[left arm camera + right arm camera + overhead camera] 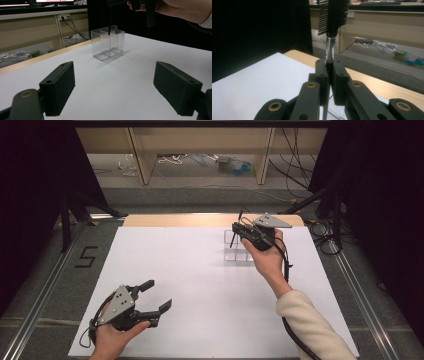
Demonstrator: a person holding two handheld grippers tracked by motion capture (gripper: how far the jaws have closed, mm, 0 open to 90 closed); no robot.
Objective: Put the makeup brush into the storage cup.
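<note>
right gripper [329,75] pinches the brush [334,17] by its thin metal stem: light, stiff, slippery there. left gripper [152,297] rests spread on the worktop [200,285].

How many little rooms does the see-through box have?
3. The clear box stands on the white table, its compartments side by side in a row: one at the left end, one in the middle, one at the right. The brush hangs over it.
</note>
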